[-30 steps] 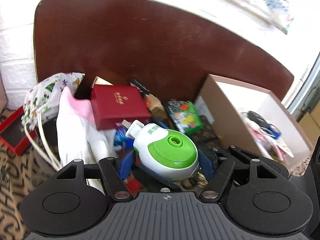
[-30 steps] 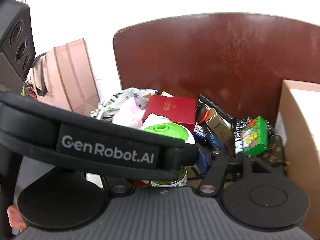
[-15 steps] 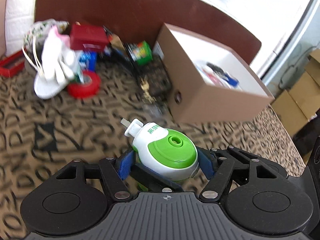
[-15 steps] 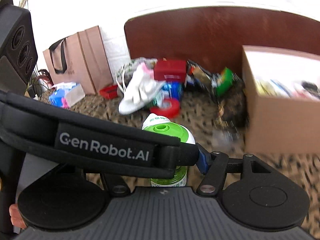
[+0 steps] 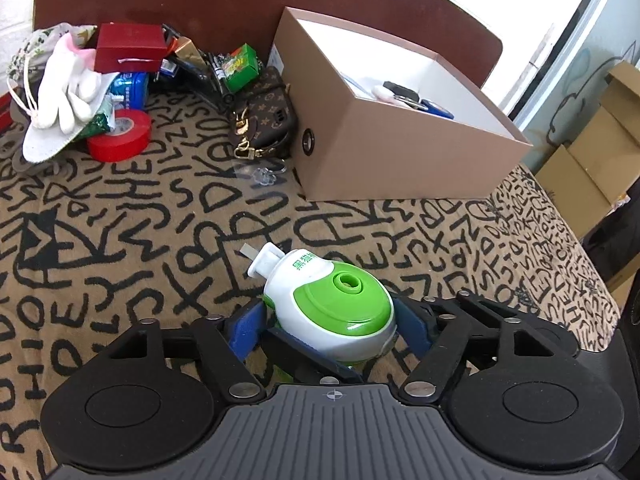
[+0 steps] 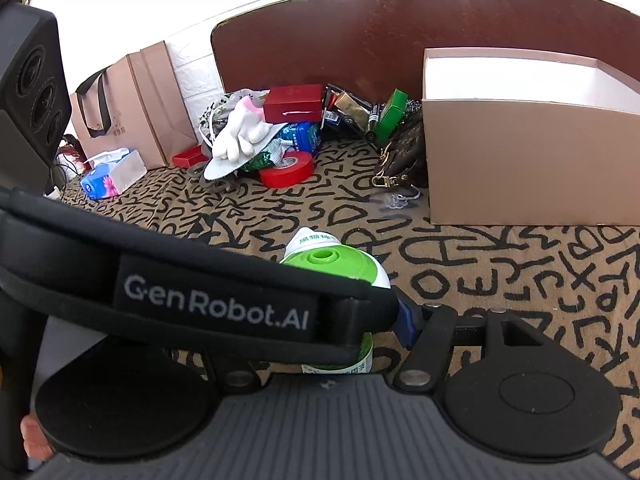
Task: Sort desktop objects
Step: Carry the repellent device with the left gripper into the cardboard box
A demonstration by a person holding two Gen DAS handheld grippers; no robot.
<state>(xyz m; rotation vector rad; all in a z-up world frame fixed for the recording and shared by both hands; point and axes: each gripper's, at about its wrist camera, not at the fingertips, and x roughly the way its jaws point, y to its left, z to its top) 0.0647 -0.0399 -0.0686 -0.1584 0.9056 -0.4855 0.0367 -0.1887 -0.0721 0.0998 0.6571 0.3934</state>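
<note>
A green and white plug-in repellent device (image 5: 332,308) with a bottle under it hangs over the lettered brown cloth (image 5: 140,216). It sits between the blue pads (image 5: 244,332) of my left gripper (image 5: 328,328), whose jaws are opening; a gap shows at the left pad. My right gripper (image 6: 344,328) is shut on the same device (image 6: 332,264) lower down, with its right pad (image 6: 406,320) against the side. The left gripper's black housing (image 6: 216,312) hides the right gripper's other finger.
An open tan box (image 5: 400,152) holding small items stands at the back right. At the back left is a pile: red box (image 5: 128,46), white glove (image 5: 68,88), red tape (image 5: 120,136), green box (image 5: 240,66), patterned pouch (image 5: 264,120). A paper bag (image 6: 132,104) and tissue pack (image 6: 108,176) lie further left.
Both grippers have drawn back from the pile with the device, so pile and box now lie farther off. The left jaws have spread and a gap shows at the left pad.
</note>
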